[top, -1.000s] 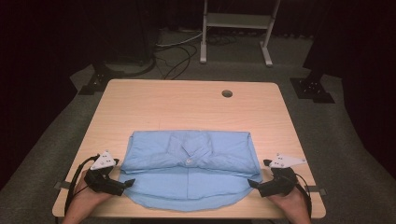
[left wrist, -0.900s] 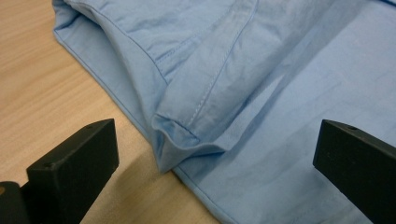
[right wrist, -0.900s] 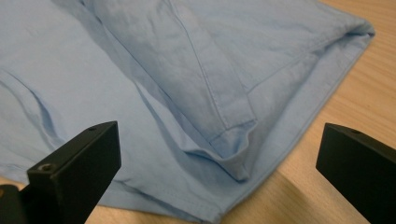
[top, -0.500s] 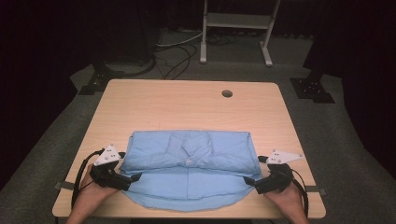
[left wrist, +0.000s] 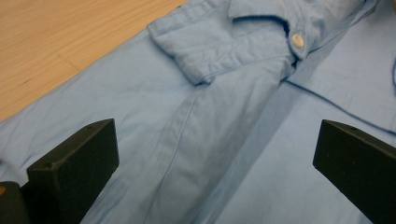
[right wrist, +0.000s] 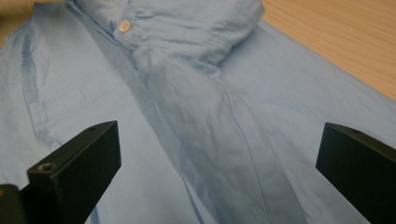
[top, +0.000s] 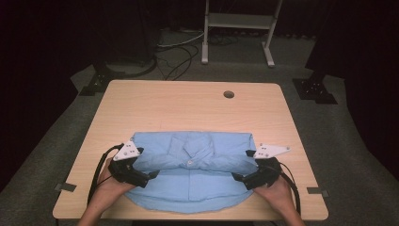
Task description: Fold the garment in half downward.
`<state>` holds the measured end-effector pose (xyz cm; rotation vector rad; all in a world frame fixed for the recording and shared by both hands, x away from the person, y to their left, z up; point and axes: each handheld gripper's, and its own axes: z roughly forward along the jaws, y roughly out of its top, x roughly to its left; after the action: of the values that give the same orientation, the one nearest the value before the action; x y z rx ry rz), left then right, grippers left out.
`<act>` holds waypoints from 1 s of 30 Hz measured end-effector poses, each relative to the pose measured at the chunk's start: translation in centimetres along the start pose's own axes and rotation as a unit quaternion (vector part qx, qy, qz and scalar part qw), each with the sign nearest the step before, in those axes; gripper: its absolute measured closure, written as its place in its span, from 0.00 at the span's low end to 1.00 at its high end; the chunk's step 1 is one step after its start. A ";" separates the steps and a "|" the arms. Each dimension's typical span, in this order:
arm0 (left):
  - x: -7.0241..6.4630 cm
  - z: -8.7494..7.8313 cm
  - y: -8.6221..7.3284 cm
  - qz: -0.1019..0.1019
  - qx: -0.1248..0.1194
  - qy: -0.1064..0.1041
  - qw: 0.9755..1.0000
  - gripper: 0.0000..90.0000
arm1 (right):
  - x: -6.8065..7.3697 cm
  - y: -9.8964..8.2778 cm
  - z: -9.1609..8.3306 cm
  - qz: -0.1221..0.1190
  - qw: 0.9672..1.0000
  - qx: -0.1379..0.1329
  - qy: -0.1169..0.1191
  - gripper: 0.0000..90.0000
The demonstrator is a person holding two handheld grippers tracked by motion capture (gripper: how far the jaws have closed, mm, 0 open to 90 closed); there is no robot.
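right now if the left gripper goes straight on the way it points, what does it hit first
Most likely the shirt: the left gripper is open and the folded blue cloth lies right ahead between its jaws, the collar farther on. Depth is unclear.

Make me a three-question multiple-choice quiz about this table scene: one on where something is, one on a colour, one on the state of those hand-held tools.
1. Where does the shirt lie on the table?
A. near edge, by the person
B. far edge
C. hanging off the left side

2. What colour is the shirt?
A. white
B. light blue
C. red

3. How are the fingers of the left gripper and right gripper set?
A. both spread open
B. both shut
C. one open, one shut

Answers: 1 A, the high view shows it between the two hands at the near edge; 2 B, blue in every view; 3 A, each gripper view shows wide-apart fingers with cloth between.
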<state>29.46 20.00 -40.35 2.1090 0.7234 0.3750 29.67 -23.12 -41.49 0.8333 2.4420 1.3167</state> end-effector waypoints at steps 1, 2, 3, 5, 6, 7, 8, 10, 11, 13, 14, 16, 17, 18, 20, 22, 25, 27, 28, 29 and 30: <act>-0.1 0.3 0.3 0.002 0.001 -0.004 1.000 0.00 | 0.2 0.4 0.3 -0.004 1.000 0.001 0.003 0.00; -0.1 0.5 0.6 0.005 0.002 -0.005 1.000 0.00 | 0.3 0.7 0.6 -0.007 1.000 0.000 0.006 0.00; -0.1 0.8 0.9 0.008 0.002 -0.006 1.000 0.00 | 0.4 1.1 0.9 -0.007 1.000 -0.001 0.012 0.00; -0.1 1.3 1.4 0.008 0.000 -0.011 1.000 0.00 | 0.5 1.7 1.6 -0.013 1.000 0.002 0.018 0.00; -0.1 1.6 1.6 0.010 0.002 -0.013 1.000 0.00 | 0.6 2.0 2.0 -0.013 1.000 0.005 0.021 0.00; -0.2 1.8 1.8 0.011 0.002 -0.015 1.000 0.00 | 0.7 2.3 2.4 -0.016 1.000 0.006 0.023 0.00; -0.2 2.1 2.1 0.014 0.004 -0.018 1.000 0.00 | 0.7 2.6 2.7 -0.018 0.999 0.006 0.026 0.00; -0.2 2.6 2.5 0.015 0.005 -0.024 1.000 0.00 | 0.8 3.0 3.3 -0.020 0.999 0.006 0.034 0.00; -0.2 2.8 2.7 0.018 0.004 -0.026 0.999 0.00 | 0.7 3.2 3.5 -0.019 0.999 0.010 0.039 0.00; -0.3 3.3 3.1 0.017 0.004 -0.032 0.999 0.00 | 0.7 3.6 4.1 -0.019 0.999 0.010 0.045 0.00; -0.3 3.6 3.2 0.019 0.006 -0.033 0.999 0.00 | 0.7 3.8 4.3 -0.018 0.999 0.010 0.048 0.00; -0.4 4.1 3.5 0.022 0.009 -0.036 0.999 0.00 | 0.6 4.2 4.7 -0.019 0.999 0.007 0.050 0.00; -0.4 4.3 3.7 0.022 0.009 -0.037 0.999 0.00 | 0.6 4.3 4.9 -0.017 0.998 0.004 0.053 0.00; -0.4 4.5 3.9 0.023 0.009 -0.038 0.999 0.00 | 0.5 4.5 5.1 -0.014 0.998 0.008 0.056 0.00; -0.5 5.0 4.2 0.024 0.009 -0.038 0.999 0.00 | 0.4 4.8 5.5 -0.014 0.998 0.009 0.057 0.00; -0.4 5.6 4.5 0.022 0.012 -0.045 0.999 0.00 | 0.3 5.2 5.8 -0.013 0.998 0.007 0.060 0.00; -0.3 6.3 5.1 0.026 0.016 -0.047 0.998 0.00 | 0.2 5.6 6.3 -0.013 0.998 0.000 0.061 0.00; -0.1 6.7 5.6 0.026 0.015 -0.047 0.998 0.00 | 0.0 5.7 6.7 -0.007 0.998 -0.003 0.065 0.00; 0.0 7.0 5.8 0.025 0.017 -0.047 0.998 0.00 | -0.1 5.8 6.9 -0.005 0.998 0.000 0.067 0.00; 0.0 7.2 5.8 0.023 0.019 -0.049 0.998 0.00 | -0.2 5.9 7.2 -0.005 0.998 0.005 0.066 0.00; 0.1 7.4 5.8 0.024 0.024 -0.049 0.998 0.00 | -0.3 6.0 7.4 -0.005 0.998 0.008 0.064 0.00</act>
<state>35.40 12.64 -40.04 2.1767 0.6318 0.2789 35.48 -15.65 -40.73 0.7613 2.5548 1.3887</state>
